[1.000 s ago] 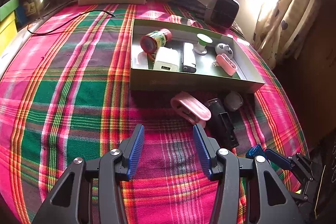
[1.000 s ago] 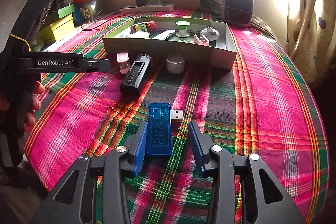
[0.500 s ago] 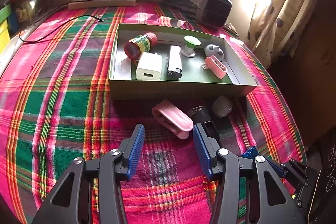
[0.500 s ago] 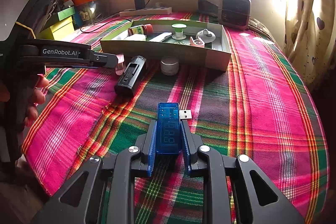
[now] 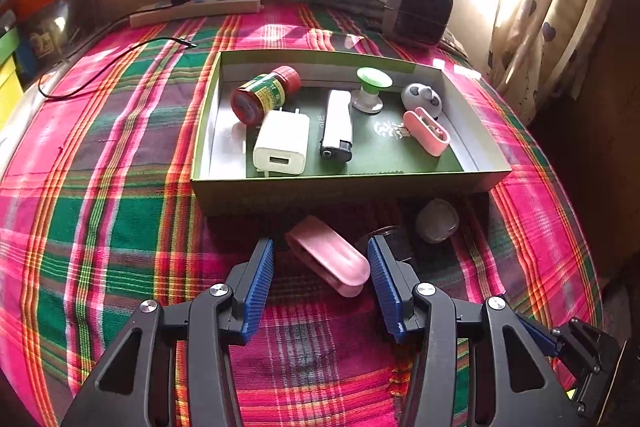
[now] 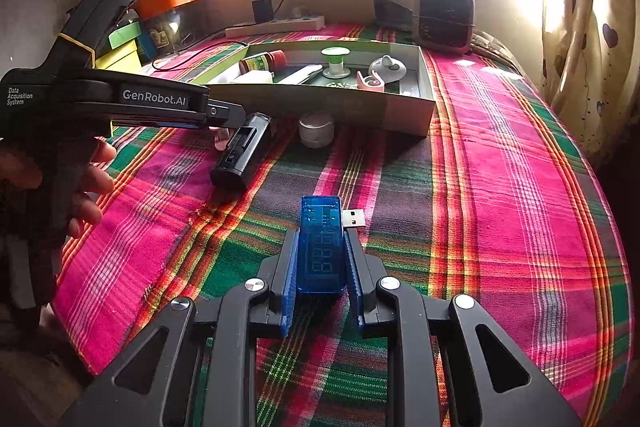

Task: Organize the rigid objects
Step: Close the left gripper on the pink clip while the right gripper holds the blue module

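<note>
My right gripper (image 6: 320,259) has just clamped its ribbed pads on the translucent blue USB meter (image 6: 321,247), ready for boxing; my left gripper (image 5: 320,267), jaws wide, has moved in to straddle the smooth pink case (image 5: 328,255) lying on plaid cloth (image 5: 100,227) before the green cardboard box (image 5: 340,193).

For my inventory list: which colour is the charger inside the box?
White charger; the left wrist view shows it best.

Plaid bedspread (image 5: 100,211) carries a green box (image 5: 340,193), pink case (image 5: 328,259) (lying flat), power strip (image 5: 196,9).
</note>
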Motion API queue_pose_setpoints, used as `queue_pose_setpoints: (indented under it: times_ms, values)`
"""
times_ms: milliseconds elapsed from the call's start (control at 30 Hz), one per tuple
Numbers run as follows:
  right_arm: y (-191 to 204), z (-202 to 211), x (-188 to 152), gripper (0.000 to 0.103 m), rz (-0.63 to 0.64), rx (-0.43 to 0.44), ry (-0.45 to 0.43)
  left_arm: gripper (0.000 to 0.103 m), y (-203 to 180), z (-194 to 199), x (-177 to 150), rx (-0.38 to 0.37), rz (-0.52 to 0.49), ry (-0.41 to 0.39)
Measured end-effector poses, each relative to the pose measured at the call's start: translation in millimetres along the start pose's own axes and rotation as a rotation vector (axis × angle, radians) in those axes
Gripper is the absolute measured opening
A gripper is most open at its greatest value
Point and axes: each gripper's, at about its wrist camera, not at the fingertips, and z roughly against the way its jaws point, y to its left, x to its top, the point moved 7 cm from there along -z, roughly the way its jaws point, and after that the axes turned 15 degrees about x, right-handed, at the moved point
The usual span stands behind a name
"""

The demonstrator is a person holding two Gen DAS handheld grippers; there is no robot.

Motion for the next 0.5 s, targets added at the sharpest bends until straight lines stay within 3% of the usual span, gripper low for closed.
queue_pose_setpoints:
  times_ms: [500]
  values:
    - [-1.1, -0.2, 0.4, 0.023, -0.011, 0.012, -0.006, 0.048, 8.7, -8.7, -1.6, 0.05, -0.034, 0.011]
